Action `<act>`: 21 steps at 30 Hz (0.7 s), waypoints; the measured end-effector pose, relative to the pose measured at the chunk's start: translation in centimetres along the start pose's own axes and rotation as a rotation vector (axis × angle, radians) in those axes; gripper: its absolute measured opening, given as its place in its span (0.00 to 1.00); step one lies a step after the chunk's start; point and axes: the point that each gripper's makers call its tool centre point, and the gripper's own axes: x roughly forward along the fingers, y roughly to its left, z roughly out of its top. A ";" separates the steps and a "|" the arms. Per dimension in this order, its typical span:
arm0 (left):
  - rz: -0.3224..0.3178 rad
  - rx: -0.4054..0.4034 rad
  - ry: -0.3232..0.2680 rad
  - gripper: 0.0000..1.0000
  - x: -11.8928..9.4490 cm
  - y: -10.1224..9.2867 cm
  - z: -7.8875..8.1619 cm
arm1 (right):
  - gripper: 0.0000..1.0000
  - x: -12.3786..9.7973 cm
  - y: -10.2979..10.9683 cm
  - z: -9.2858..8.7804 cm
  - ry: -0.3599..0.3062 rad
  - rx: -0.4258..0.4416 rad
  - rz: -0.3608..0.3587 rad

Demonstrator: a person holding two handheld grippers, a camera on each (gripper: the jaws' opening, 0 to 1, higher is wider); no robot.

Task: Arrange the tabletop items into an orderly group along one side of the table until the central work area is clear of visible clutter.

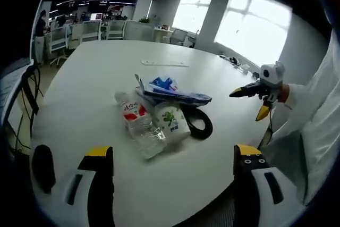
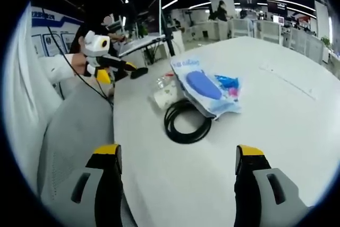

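the left gripper point(image 1: 173, 158) has its two jaws wide apart, with nothing between them. the jaws are black with yellow tips. they hang over the near edge of a big round white table point(image 1: 95, 94). the table top is smooth and a little shiny.

in the left gripper view, a small heap of things lies near the middle of the table. a clear plastic bottle point(image 1: 139, 124) lies on its side. it looks crinkly and has a red and white label. just beside it, touching, lies a short white bottle point(image 1: 171, 121) with a green mark on it. a flat, soft blue and white bag point(image 1: 172, 91) lies behind them, partly on top. a black cable point(image 1: 201, 123) makes a round loop next to the white bottle, under the edge of the bag. a thin flat white strip point(image 1: 164, 64) lies far back on the table, well apart from the heap.

the right gripper point(image 1: 254, 99) comes in from the right of this view, out past the table edge, held by a person in a white sleeve point(image 1: 313, 115). in its own view its jaws are wide apart too, with nothing in them, low over the table rim. there the black cable coil lies closest, with the bag just behind it.

far back there are desks and chairs point(image 1: 90, 31) and bright windows point(image 1: 255, 25).
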 end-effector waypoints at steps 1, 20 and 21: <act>-0.002 0.003 -0.001 0.96 0.1 0.0 0.1 | 0.87 0.0 -0.1 0.1 -0.002 0.000 -0.002; -0.015 0.040 -0.010 0.96 1.3 0.8 2.4 | 0.87 0.5 -1.2 1.7 -0.023 -0.005 -0.007; -0.016 0.041 -0.012 0.96 1.4 0.8 2.6 | 0.87 0.5 -1.3 1.8 -0.024 -0.004 -0.008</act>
